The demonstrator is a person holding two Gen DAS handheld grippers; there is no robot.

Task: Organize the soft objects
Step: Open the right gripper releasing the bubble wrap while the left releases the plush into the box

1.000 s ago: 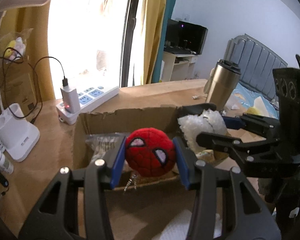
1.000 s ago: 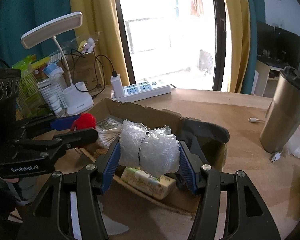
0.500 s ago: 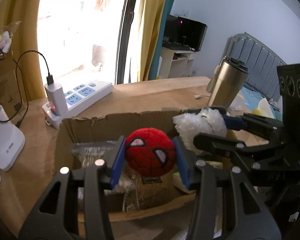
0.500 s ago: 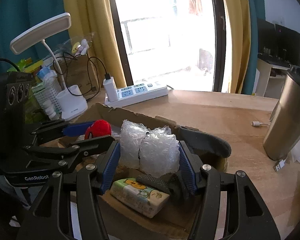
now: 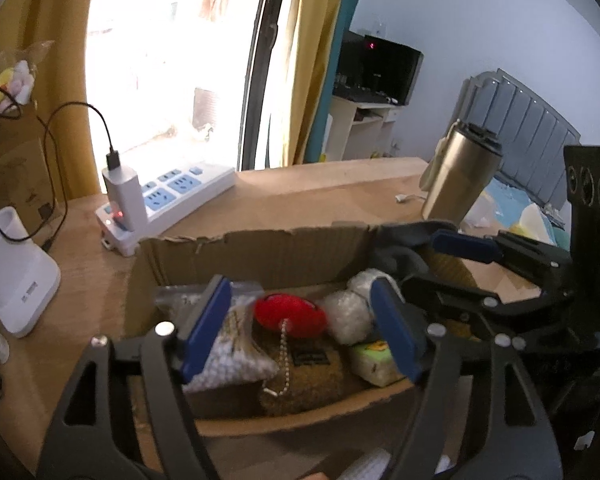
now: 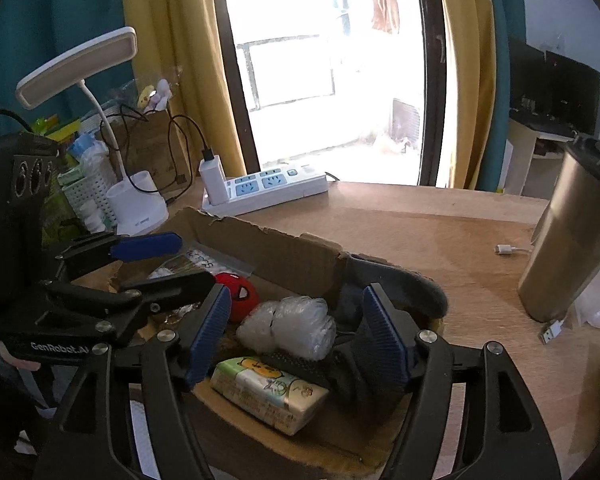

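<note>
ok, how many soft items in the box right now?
5 visible: bead bag left, red plush centre, bubble wrap beside it, tissue pack front, brown plush underneath. More may be hidden.

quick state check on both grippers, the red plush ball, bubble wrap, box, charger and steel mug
left gripper: open, empty
right gripper: open, empty
red plush ball: released, lying in box
bubble wrap: released, lying in box
cardboard box: open-topped
charger: plugged into power strip, red light on
steel mug: upright, lid on
</note>
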